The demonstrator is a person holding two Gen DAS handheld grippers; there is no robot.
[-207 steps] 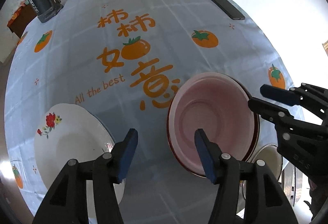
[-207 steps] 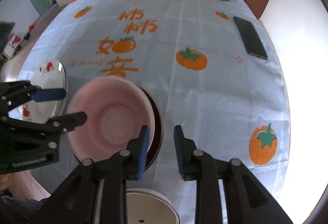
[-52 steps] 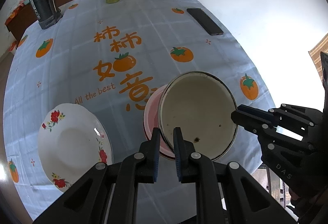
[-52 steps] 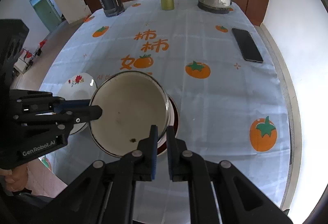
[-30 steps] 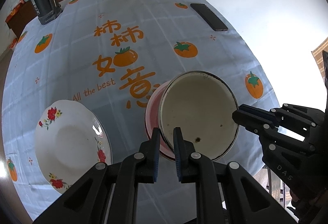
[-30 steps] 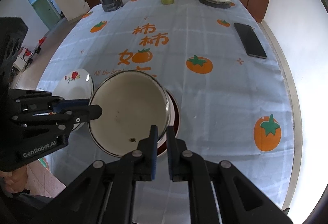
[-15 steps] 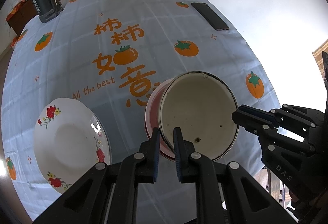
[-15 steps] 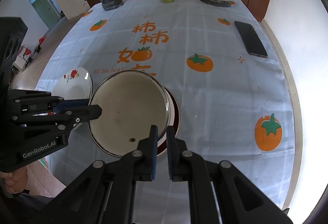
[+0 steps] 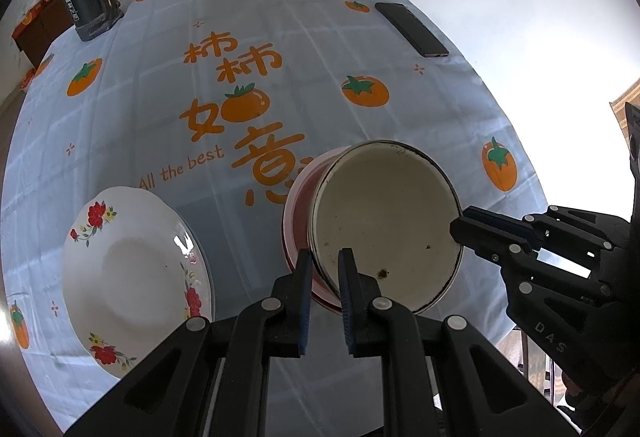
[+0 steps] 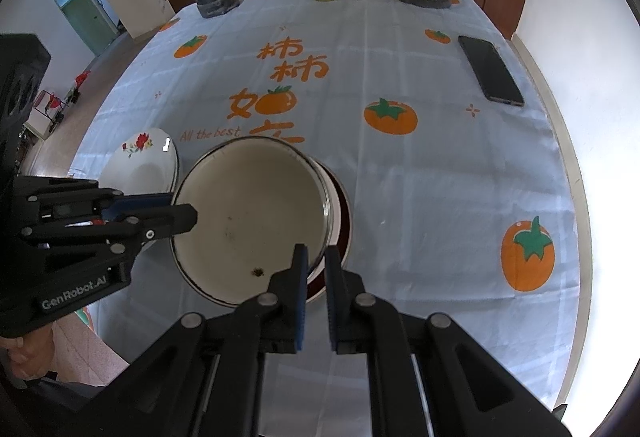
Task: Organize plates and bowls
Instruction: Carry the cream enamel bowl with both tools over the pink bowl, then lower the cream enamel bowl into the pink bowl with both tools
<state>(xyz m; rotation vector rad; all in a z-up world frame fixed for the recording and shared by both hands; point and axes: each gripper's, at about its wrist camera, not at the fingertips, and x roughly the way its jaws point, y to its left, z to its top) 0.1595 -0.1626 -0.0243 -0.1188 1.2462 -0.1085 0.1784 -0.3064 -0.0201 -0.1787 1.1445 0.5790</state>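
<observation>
White china with red flowers, the floral plate (image 9: 132,269) lies alone at the near left of the desk (image 9: 160,85), well apart from the stack and not yet gathered in. To its right the left gripper (image 9: 325,277) has its jaws closed on the near-left rim of the cream enamel bowl (image 9: 384,225), which sits tilted over the pink bowl (image 9: 298,213); under that a dark red rim (image 10: 347,225) of a further dish shows. Further right, the right gripper (image 10: 316,269) has its jaws pinched on the bowl's opposite rim, so both share the load. Whether the cream bowl has fully settled into the pink one cannot be told; its tilt suggests it is not seated.

By my judgement the stacking is well along: three pieces are nested or nearly so near the middle of the near edge. What is left is to seat and release the bowl, then deal with the floral plate.
</observation>
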